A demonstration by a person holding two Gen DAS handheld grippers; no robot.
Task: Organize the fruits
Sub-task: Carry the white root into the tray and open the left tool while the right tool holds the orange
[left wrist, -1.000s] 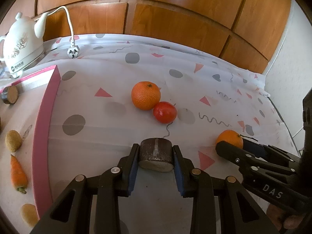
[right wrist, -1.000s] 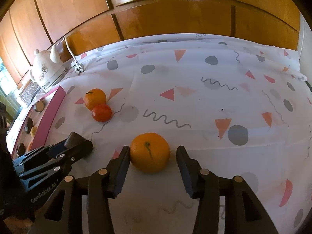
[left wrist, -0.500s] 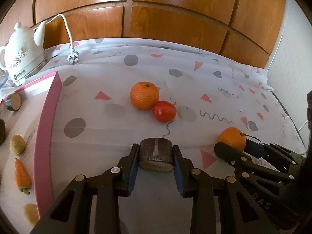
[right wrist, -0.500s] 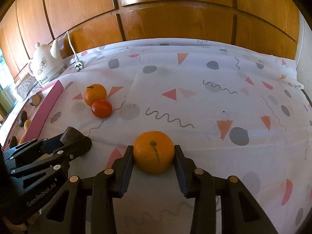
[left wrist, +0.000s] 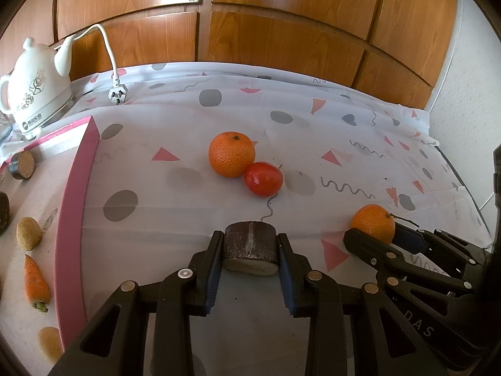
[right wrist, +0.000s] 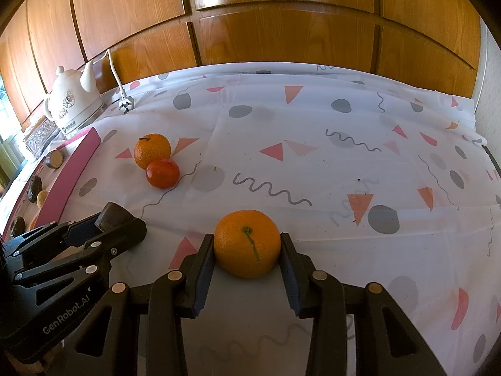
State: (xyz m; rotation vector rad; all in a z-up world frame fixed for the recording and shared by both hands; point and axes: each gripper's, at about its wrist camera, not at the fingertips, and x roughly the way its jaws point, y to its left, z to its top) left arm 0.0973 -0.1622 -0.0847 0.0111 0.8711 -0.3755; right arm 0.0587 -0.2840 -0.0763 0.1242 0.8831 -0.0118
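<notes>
My left gripper (left wrist: pixel 250 237) is shut on a dark brown round chunk (left wrist: pixel 250 250) with a pale cut face, low over the patterned cloth. The right gripper (right wrist: pixel 247 237) is shut on an orange (right wrist: pixel 247 246), both pads against its sides, stem facing me. The left wrist view shows that orange (left wrist: pixel 372 222) at the right, in the right gripper (left wrist: pixel 375 235). In the right wrist view the chunk (right wrist: pixel 108 214) sits in the left gripper (right wrist: pixel 122 222) at the lower left. Farther back, a second orange (left wrist: pixel 231 158) touches a red round fruit (left wrist: pixel 263 178).
A pink-edged board (left wrist: pixel 75 203) lies at the left, holding a carrot (left wrist: pixel 36 282), a small tan fruit (left wrist: pixel 28 233) and a cut brown piece (left wrist: pixel 22 164). A white kettle (left wrist: pixel 34 87) and a loose plug (left wrist: pixel 117 94) stand at the back left. Wooden panels close off the back.
The right jaws have narrowed from a gap around the orange to pads pressing its sides. The left gripper still holds the chunk in the same spot.
</notes>
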